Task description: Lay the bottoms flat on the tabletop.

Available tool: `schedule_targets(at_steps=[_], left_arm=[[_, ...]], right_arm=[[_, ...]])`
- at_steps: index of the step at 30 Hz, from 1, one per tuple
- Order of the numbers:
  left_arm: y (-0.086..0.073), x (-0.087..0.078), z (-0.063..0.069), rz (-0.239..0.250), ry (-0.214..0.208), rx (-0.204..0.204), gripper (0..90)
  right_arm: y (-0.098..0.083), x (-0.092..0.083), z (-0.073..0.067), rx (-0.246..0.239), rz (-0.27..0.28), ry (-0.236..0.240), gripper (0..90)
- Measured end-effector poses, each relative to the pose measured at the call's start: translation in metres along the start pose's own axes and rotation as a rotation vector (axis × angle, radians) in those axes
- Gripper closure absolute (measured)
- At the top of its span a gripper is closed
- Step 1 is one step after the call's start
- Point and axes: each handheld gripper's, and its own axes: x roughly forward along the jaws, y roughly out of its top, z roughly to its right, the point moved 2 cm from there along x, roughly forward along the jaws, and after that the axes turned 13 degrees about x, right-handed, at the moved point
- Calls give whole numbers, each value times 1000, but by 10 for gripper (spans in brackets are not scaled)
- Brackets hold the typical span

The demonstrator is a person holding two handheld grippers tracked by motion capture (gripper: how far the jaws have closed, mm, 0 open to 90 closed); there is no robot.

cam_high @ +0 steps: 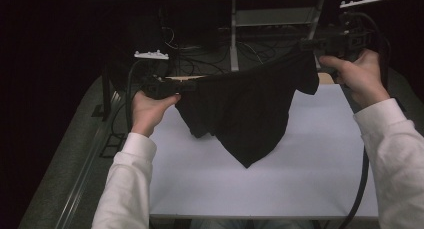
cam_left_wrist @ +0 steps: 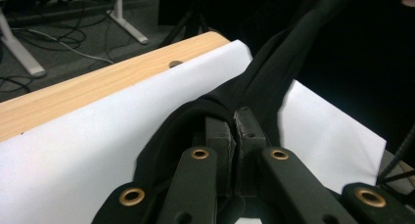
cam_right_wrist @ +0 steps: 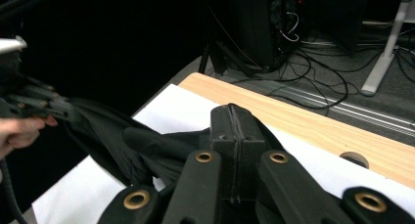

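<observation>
At the bottom of the high view come the white sleeves (cam_high: 127,189). From left to right: the left gripper (cam_high: 172,86), at middle left, has its jaws clamped on one edge of the black cloth (cam_high: 240,106). The cloth hangs in the centre above the white sheet (cam_high: 300,179) (one corner points down, near the sheet). The right gripper (cam_high: 312,45), upper right, pinches the other edge. The cloth looks light, soft and floppy, so I judge the edges are the good place to hold. No containers are here.

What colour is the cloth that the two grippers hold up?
The cloth is plain black, without pattern; the high view shows it best.
</observation>
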Motion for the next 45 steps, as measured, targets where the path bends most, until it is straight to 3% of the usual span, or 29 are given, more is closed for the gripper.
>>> schedule_targets(at_steps=[3, 5, 6, 7, 8, 9, 10, 11, 14, 17, 19, 22, 24, 26, 28, 31, 33, 36, 38, 45], left_arm=[[-8, -4, 4, -7, -15, 1, 871], [-18, -4, 9, -19, -44, -4, 871], [-35, -2, 15, -38, -97, -18, 871], [-35, -2, 15, -38, -97, -18, 871], [-45, 0, 18, -62, -133, -27, 871], [-57, 2, 22, -92, -166, -30, 871], [-70, 5, 26, -125, -205, -33, 871], [-84, 8, 30, -157, -243, -39, 871], [-122, 16, 44, -263, -338, -55, 871], [-149, 23, 55, -352, -396, -67, 870], [-161, 27, 61, -388, -424, -77, 868], [-168, 32, 60, -390, -417, -102, 834], [-164, 34, 52, -345, -368, -137, 712], [-156, 36, 38, -295, -295, -183, 608], [-151, 43, 20, -285, -198, -236, 506], [-151, 59, -5, -281, -69, -299, 448], [-153, 72, -14, -288, -17, -318, 433], [-155, 91, -17, -274, -31, -341, 415], [-154, 101, -15, -272, -44, -340, 401], [-146, 117, -8, -283, -74, -322, 376]], right_arm=[[-6, -2, 2, 5, -5, 14, 883], [-23, -1, 2, 15, -31, 54, 883], [-33, 1, 2, 12, -52, 65, 883], [-33, 1, 2, 12, -52, 65, 883], [-45, 3, 3, 7, -80, 69, 882], [-77, 10, 8, 12, -155, 86, 883], [-96, 13, 11, 21, -201, 103, 883], [-96, 13, 11, 21, -201, 103, 883], [-159, 17, 21, 64, -332, 153, 883], [-213, 16, 31, 129, -427, 201, 883], [-241, 15, 35, 159, -461, 215, 882], [-270, 15, 37, 179, -500, 229, 883], [-283, 18, 38, 174, -529, 227, 882], [-292, 23, 38, 186, -564, 237, 883], [-299, 28, 37, 180, -591, 237, 882], [-306, 31, 35, 157, -614, 236, 882], [-309, 31, 33, 149, -619, 241, 881], [-311, 31, 31, 126, -625, 237, 875], [-309, 29, 29, 120, -614, 237, 810], [-275, 23, 23, 37, -473, 189, 585]])
